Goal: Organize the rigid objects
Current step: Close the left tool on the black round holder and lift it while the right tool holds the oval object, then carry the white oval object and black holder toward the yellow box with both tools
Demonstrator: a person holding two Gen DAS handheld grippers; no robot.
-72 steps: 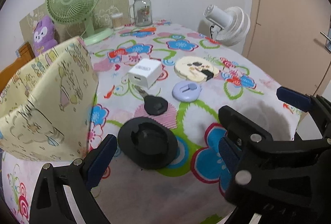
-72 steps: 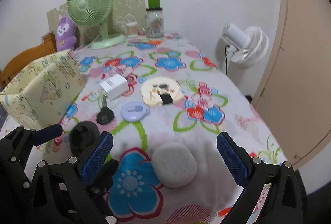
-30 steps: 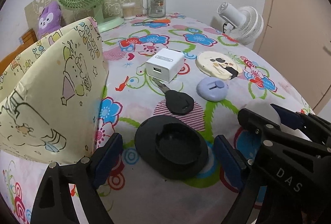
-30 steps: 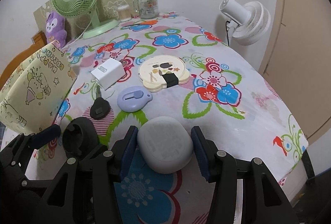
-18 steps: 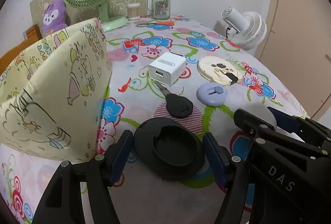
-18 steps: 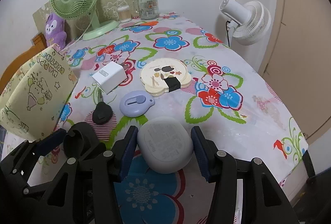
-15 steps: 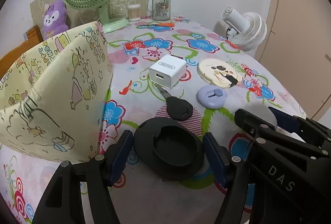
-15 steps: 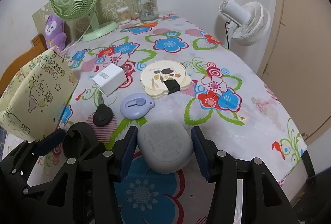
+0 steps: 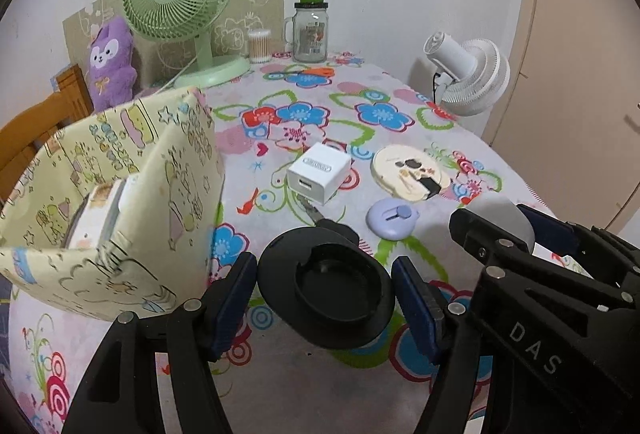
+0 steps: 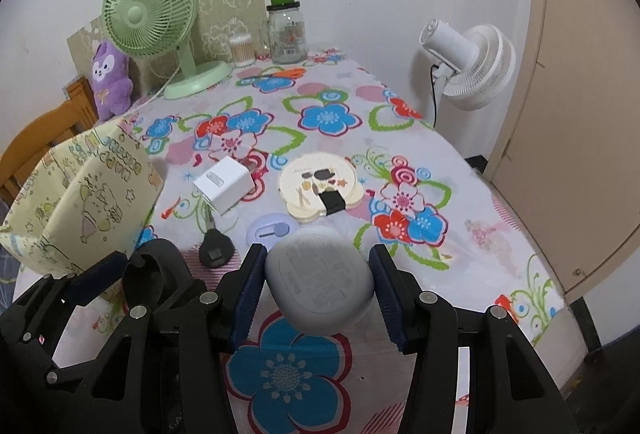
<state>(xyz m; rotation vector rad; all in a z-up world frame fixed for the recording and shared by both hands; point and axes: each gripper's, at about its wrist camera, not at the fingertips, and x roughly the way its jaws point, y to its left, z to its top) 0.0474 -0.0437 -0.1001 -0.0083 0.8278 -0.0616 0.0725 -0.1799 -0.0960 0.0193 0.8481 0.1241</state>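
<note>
My left gripper (image 9: 323, 292) is shut on a black round holder (image 9: 325, 292), lifted a little off the flowered tablecloth (image 9: 304, 386). My right gripper (image 10: 317, 281) is shut on a grey rounded case (image 10: 320, 280), also raised above the cloth. The right gripper (image 9: 532, 266) shows at the right of the left wrist view with the grey case (image 9: 502, 218) in it. On the cloth lie a white charger cube (image 9: 319, 172), a black car key (image 10: 216, 252), a lilac round gadget (image 9: 393, 220) and a cream round case (image 9: 410, 173). An open yellow patterned box (image 9: 120, 201) stands left.
At the table's far end stand a green desk fan (image 9: 180, 5), a glass jar with green lid (image 9: 310, 29), a cotton-swab tub (image 9: 259, 45) and a purple plush toy (image 9: 110, 61). A white fan (image 9: 468, 77) stands off the right edge. A wooden chair (image 9: 24, 141) is at left.
The left jaws closed onto the black holder. Both grippers then rose with their objects, so the table looks lower and the inside of the yellow box has come into view.
</note>
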